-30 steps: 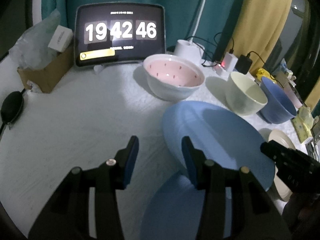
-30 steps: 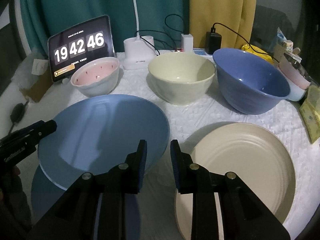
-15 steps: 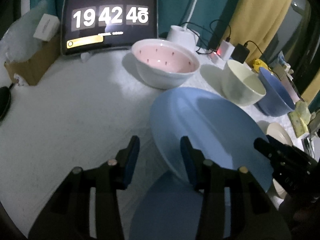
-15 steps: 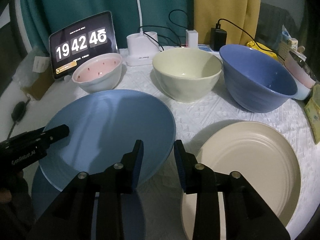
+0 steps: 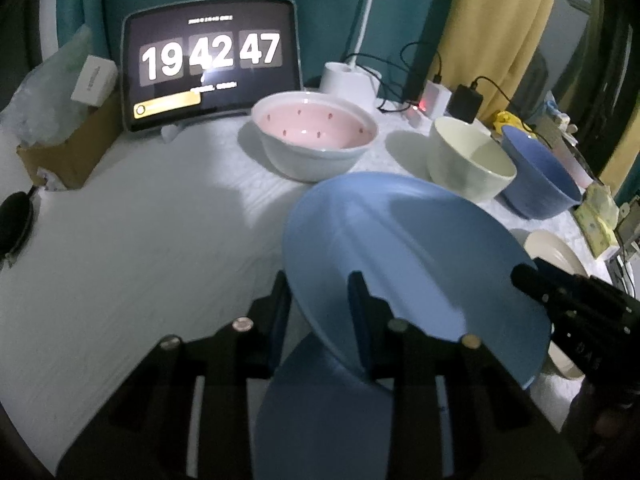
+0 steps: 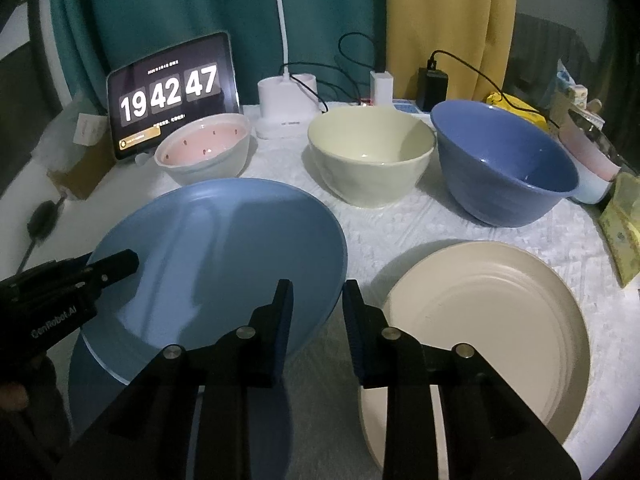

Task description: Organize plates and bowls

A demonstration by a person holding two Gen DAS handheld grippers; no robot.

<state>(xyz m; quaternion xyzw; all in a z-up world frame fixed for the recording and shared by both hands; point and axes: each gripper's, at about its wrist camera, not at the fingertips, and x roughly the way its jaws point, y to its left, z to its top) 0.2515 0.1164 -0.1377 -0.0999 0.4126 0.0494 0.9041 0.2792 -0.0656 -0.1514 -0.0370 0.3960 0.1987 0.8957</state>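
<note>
So the blue plate [image 6: 218, 256] is the thing in play. It's lifted and tilted, sitting centre-left in the right wrist view and centre-right in the left wrist view, with a second, darker blue plate [image 6: 100, 384] lying flat under it near the bottom edge.

The left hand-held gripper [image 5: 318, 308] has the plate's near rim running between its fingers: one finger goes under the rim, the other sits on top, and the jaws are closing on it. I can't tell if the pads are actually pressing yet. From that gripper the plate stretches up and to the right, away from the camera.

The right hand-held gripper [image 6: 318, 308] is just off the plate's right edge. Its left finger overlaps the rim in the picture, its right finger is over bare white surface [image 6: 368, 236], and its jaws are narrowing too, with a gap showing and nothing clearly pinched. The left one looks nearer to a real hold, I'd say.

Count:
- Three plates: the two blue ones and a cream plate [image 6: 492, 320] at lower right.
- Three bowls in a row behind: pink bowl [image 6: 204, 152], cream bowl [image 6: 372, 152], blue bowl [image 6: 504, 168].

A tablet clock [image 6: 170, 94] stands at the back left.
</note>
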